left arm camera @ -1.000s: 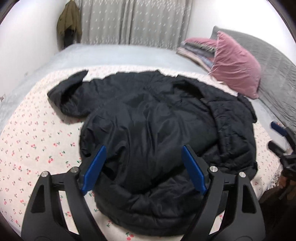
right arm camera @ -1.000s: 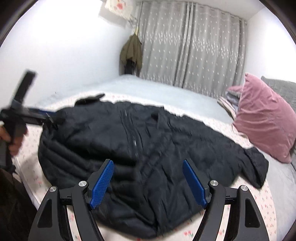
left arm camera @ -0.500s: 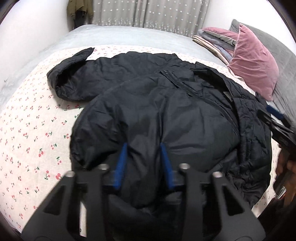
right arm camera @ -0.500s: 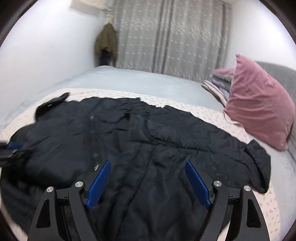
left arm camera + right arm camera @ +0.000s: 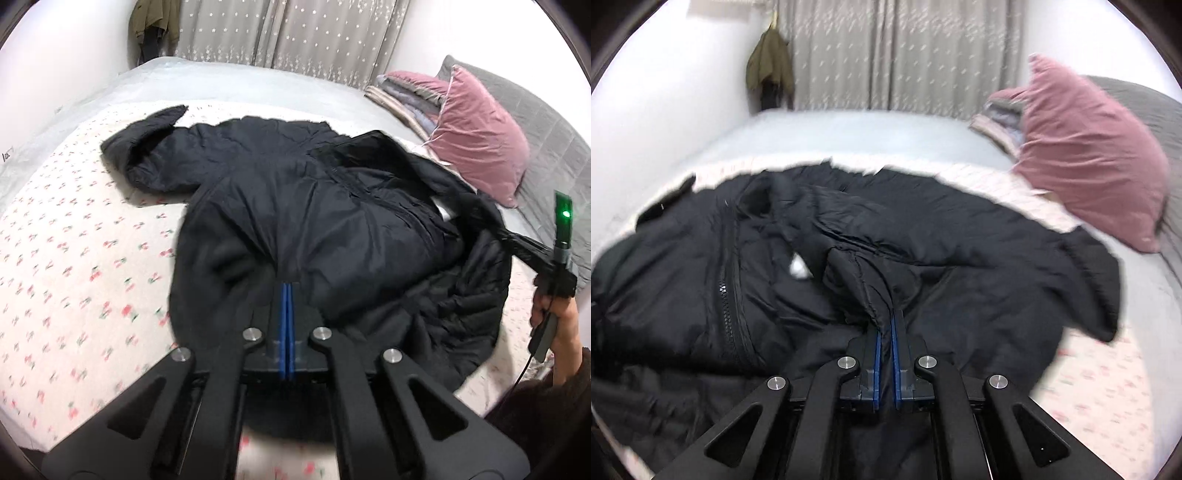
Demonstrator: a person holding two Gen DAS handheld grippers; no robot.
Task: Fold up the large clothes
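A large black padded jacket (image 5: 332, 229) lies spread on the bed, one sleeve (image 5: 147, 155) stretched to the far left. My left gripper (image 5: 287, 291) is shut on the jacket's near hem, with fabric bunched at its blue pads. In the right wrist view the jacket (image 5: 960, 236) fills the middle, its zipper (image 5: 729, 295) running down the left side. My right gripper (image 5: 885, 325) is shut on a pinched fold of the jacket's front edge. The right gripper also shows in the left wrist view (image 5: 517, 243), at the jacket's right side.
The jacket lies on a white cherry-print sheet (image 5: 74, 266) over a grey bed. A pink pillow (image 5: 480, 147) and folded blankets (image 5: 402, 92) sit at the far right by a grey headboard. Curtains (image 5: 905, 55) and a hanging olive coat (image 5: 770, 66) are at the back.
Both grippers went from open to shut on the jacket's fabric. The left one closed on the near hem, the right one on the front edge. The fabric now bunches at both.
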